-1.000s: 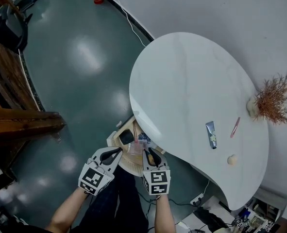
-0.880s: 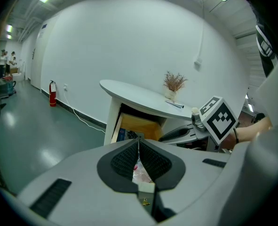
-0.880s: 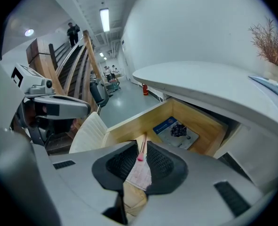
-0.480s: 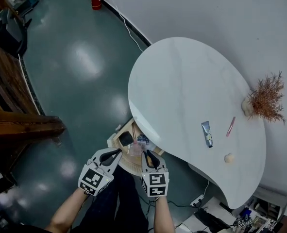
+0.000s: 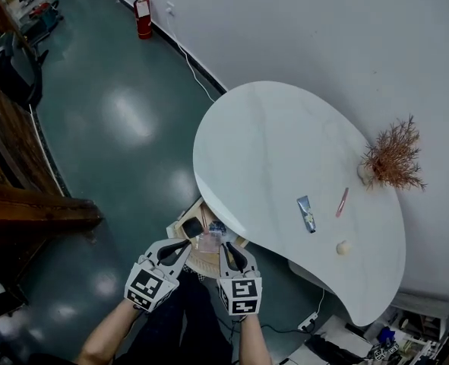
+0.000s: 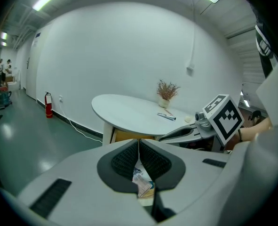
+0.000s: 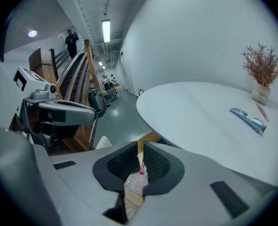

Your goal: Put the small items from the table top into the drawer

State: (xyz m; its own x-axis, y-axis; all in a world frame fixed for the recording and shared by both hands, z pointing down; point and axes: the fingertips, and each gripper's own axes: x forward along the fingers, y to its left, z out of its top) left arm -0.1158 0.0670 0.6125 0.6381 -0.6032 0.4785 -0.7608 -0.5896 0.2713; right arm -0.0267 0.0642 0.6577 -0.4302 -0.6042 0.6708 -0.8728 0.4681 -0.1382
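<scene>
Left gripper [image 5: 183,243]: pads together, empty, above drawer [image 5: 180,217].
Right gripper [image 5: 226,247]: slit-narrow, just closing, nothing pinched.
Tube [image 5: 306,214]: lay on the table [image 5: 270,150], well apart.
Next reach: best lifted clear of the rim, opened wide.

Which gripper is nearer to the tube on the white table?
Right. Both hang by the drawer; the right gripper lies toward the tube, the left gripper beyond it.

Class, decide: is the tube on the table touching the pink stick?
Apart. The head view shows bare table between the tube and the pink stick.
</scene>
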